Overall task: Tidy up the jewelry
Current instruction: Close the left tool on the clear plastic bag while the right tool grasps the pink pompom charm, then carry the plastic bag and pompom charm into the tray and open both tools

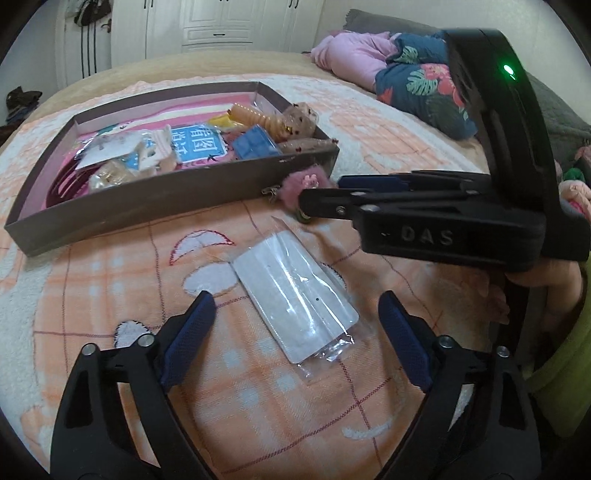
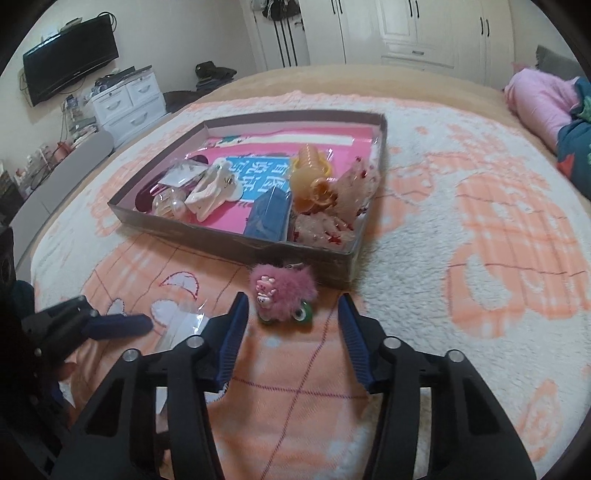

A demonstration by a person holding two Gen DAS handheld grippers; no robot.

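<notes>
Bedroom, fleece blanket [image 1: 110, 302] | my left gripper [image 1: 295, 332] spread, straddling flat packet [image 1: 295, 299], untouched | right gripper [image 2: 291, 325] spread short of pompom charm [image 2: 282, 291] beside tray [image 2: 236, 247] | packet: light, slick, probably flexes; I pinch its long edges.

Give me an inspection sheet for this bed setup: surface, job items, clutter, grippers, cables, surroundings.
Surface: peach and white plush blanket on a bed.
Job's things: shallow brown cardboard tray holding hair clips and packets; clear plastic packet with a white card and pink fluffy keychain charm lie outside it on the blanket.
Clutter: pink and floral bedding bundle at the bed's far end.
Grippers: left gripper open, astride the packet; right gripper open, just short of the charm, no contact.
Cables: wires under the wall television.
Surroundings: white wardrobe, white drawer unit.
</notes>
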